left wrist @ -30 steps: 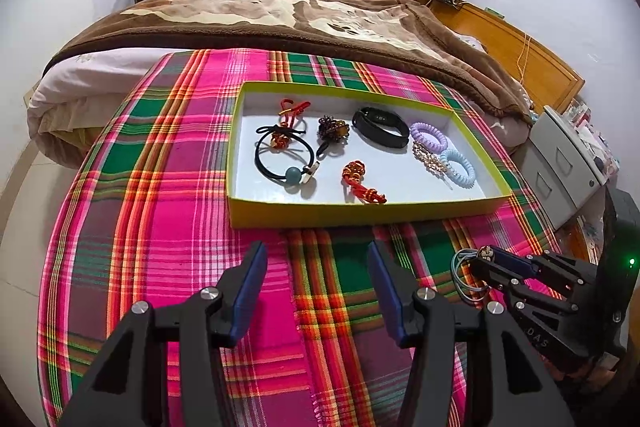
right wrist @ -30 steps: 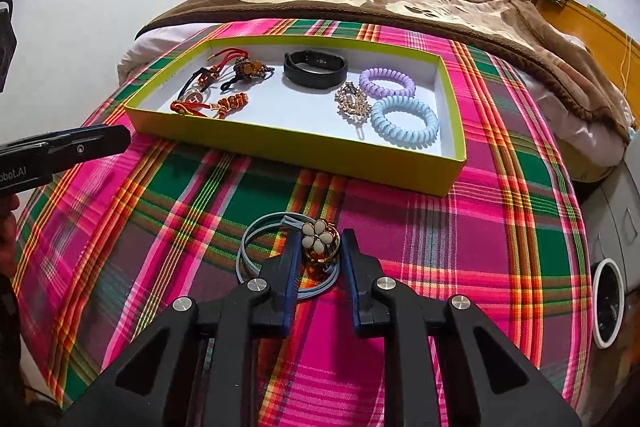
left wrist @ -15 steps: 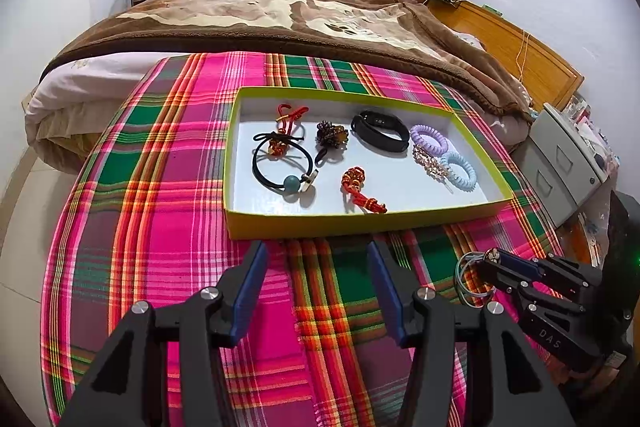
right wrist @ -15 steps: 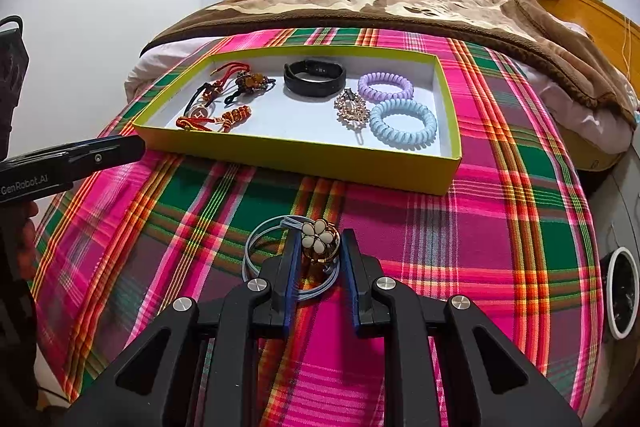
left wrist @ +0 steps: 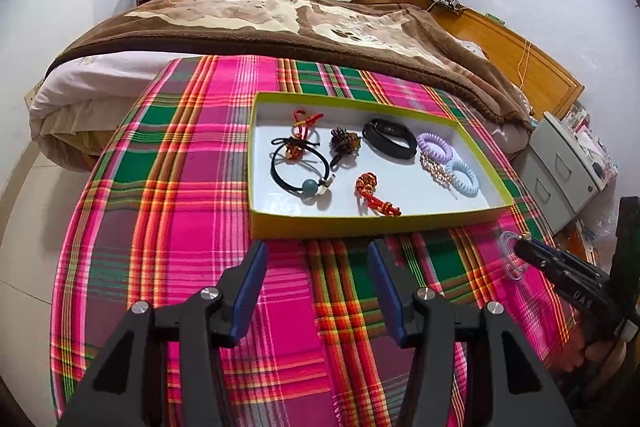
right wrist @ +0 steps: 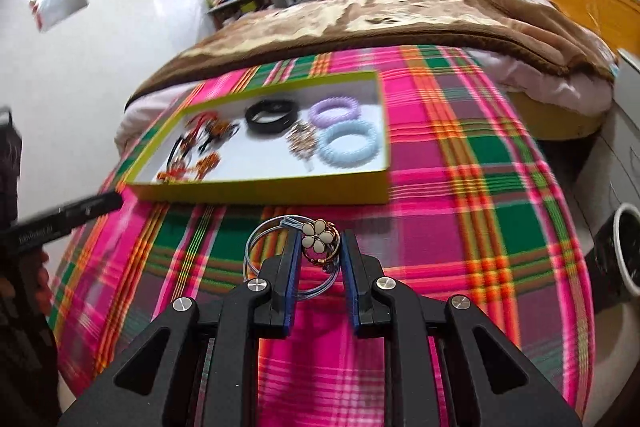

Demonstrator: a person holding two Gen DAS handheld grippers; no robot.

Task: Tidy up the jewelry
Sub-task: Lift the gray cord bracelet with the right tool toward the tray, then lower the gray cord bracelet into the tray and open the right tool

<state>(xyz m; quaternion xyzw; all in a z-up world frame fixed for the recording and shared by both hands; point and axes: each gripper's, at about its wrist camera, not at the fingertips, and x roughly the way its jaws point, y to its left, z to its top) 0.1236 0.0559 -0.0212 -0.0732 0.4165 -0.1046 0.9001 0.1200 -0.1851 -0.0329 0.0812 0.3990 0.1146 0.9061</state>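
Both wrist views look obliquely down, close over the plaid cloth (left wrist: 192, 227), sharing the tray (right wrist: 256, 191).

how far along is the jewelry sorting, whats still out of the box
Mostly done: the yellow-green shallow box already holds about eight pieces, among them a black wristband, a lilac coil hair tie and a pale blue coil hair tie. In hand: the right gripper pinches a white flower charm on thin grey loops, lifted over the plaid cloth. Left: placing that piece. The left gripper is open and empty.
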